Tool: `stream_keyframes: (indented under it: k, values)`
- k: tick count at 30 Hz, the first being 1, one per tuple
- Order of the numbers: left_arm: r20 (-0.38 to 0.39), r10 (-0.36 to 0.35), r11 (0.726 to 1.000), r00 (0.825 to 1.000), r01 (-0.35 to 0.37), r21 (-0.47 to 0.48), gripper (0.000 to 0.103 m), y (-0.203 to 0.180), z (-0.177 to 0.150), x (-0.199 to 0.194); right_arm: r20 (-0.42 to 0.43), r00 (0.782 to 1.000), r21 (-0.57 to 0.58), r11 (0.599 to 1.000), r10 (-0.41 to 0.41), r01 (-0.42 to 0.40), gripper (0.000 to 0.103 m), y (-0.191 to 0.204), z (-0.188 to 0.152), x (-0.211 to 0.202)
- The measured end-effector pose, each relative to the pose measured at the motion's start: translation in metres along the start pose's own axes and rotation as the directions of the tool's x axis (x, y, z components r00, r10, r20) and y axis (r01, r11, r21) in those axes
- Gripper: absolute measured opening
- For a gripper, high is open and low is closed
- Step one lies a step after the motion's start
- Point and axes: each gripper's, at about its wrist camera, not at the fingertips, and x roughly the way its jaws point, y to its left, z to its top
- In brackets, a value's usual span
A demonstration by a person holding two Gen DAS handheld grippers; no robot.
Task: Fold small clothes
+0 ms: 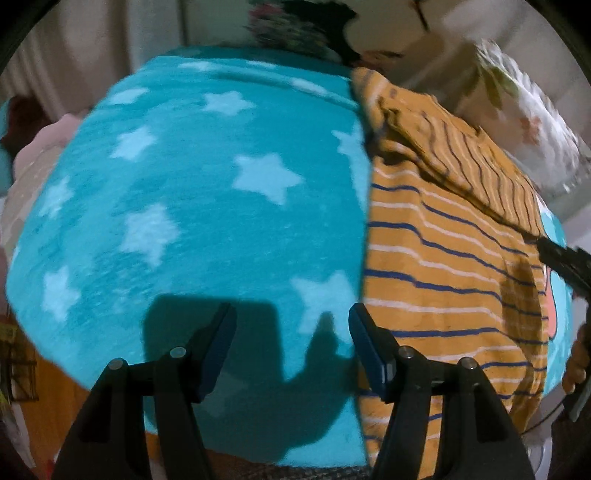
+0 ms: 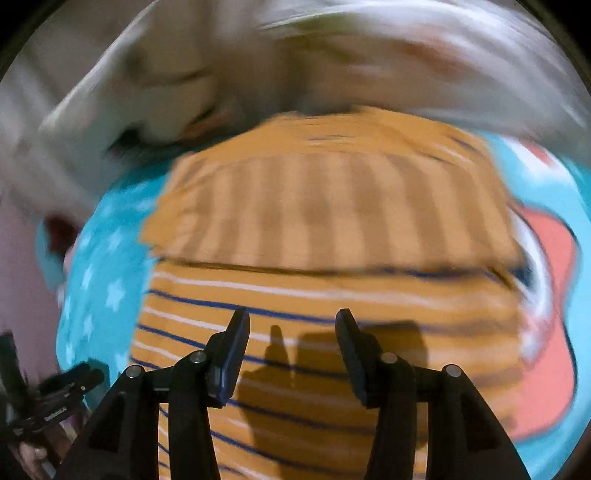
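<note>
An orange garment [image 1: 450,266] with blue and white stripes lies on a teal star-patterned blanket [image 1: 192,206], its far part folded over. In the left wrist view it is at the right. My left gripper [image 1: 291,314] is open and empty above the blanket, just left of the garment's edge. In the right wrist view the garment [image 2: 332,258] fills the centre, blurred by motion. My right gripper [image 2: 291,317] is open and empty above the striped cloth. The right gripper also shows at the right edge of the left wrist view [image 1: 565,262].
The blanket [image 2: 96,280] has a red and white figure [image 2: 550,295] printed on it right of the garment. White floral bedding [image 1: 532,122] lies behind. The left gripper shows at the lower left of the right wrist view [image 2: 51,402]. Dark clutter [image 1: 303,29] is at the back.
</note>
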Motion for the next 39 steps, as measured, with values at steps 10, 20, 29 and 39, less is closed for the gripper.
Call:
stream_keyframes:
  k: [10, 20, 29, 39]
  values:
    - [-0.061, -0.141, 0.983, 0.988, 0.147, 0.113, 0.064, -0.03, 0.016, 0.032, -0.009, 0.98, 0.467, 0.866, -0.199, 0.181, 0.053, -0.159, -0.094, -0.07]
    - [-0.094, -0.347, 0.935, 0.933, 0.352, 0.043, 0.055, -0.031, 0.0, 0.028, 0.064, 0.997, 0.606, 0.792, 0.039, -0.07, 0.054, -0.177, -0.13, -0.06]
    - [-0.087, -0.41, 0.911, 0.908, 0.403, -0.086, 0.033, -0.023, -0.05, 0.005, 0.12, 0.946, 0.581, 0.752, 0.3, -0.312, 0.053, -0.168, -0.154, -0.049]
    - [-0.038, -0.393, 0.916, 0.919, 0.387, -0.108, 0.032, -0.032, -0.102, -0.015, 0.077, 0.894, 0.548, 0.73, 0.442, -0.408, 0.047, -0.149, -0.193, -0.053]
